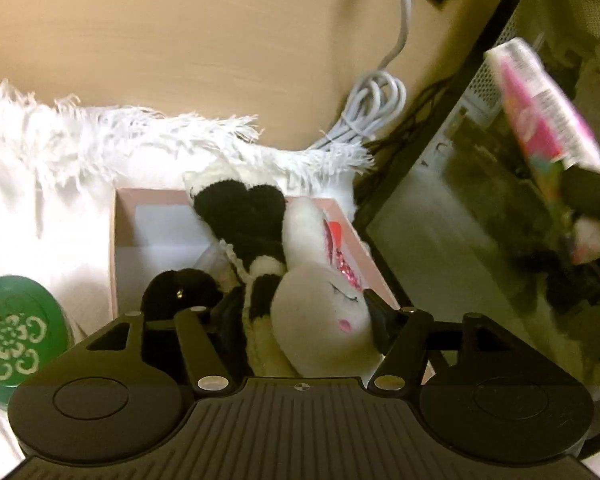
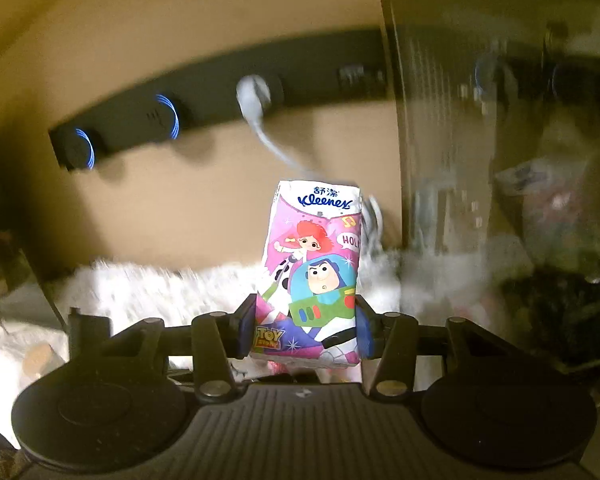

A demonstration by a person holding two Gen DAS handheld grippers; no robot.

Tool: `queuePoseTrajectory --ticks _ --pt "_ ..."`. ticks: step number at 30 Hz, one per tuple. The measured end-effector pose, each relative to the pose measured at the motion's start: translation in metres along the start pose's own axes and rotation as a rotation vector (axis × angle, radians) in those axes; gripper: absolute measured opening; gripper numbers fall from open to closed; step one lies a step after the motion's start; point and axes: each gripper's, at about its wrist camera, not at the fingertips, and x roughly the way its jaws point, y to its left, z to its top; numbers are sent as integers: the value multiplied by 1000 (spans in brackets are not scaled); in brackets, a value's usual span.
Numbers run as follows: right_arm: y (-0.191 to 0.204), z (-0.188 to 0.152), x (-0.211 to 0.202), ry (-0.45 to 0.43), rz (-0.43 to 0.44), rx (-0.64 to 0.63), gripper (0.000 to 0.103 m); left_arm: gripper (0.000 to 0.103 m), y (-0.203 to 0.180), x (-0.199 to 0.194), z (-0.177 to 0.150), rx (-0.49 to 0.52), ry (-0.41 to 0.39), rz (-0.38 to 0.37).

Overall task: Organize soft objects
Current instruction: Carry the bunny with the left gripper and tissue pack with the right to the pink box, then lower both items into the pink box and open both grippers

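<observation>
My left gripper [image 1: 300, 312] is shut on a white bunny plush [image 1: 320, 312] with a pink sequin ear, held over a pink box [image 1: 124, 248]. A black and white plush [image 1: 240, 220] lies in the box beside the bunny. My right gripper [image 2: 306, 326] is shut on a pink Kleenex Toy Story tissue pack [image 2: 314, 264], held upright in the air. The same pack shows in the left wrist view [image 1: 540, 108], blurred, beside the black mesh basket [image 1: 428, 128].
A white fringed cloth [image 1: 60, 152] covers the tan table [image 1: 180, 32]. A green round tin [image 1: 16, 332] sits at the left. A coiled grey cable [image 1: 376, 100] lies behind the box. A black power strip [image 2: 204, 96] with blue lights runs along the back.
</observation>
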Motion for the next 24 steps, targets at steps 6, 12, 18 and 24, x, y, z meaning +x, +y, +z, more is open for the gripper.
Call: queuePoseTrajectory --ticks 6,12,18,24 --pt "-3 -6 23 44 3 -11 47 64 -3 -28 7 2 -24 -57" --pt "4 0 25 17 24 -26 47 64 15 -73 5 -74 -108 -78" --pt "9 -18 62 120 37 8 48 64 29 -92 -8 -115 -81 -52" --pt "-8 -45 101 269 69 93 63 64 5 -81 -23 -50 0 -124"
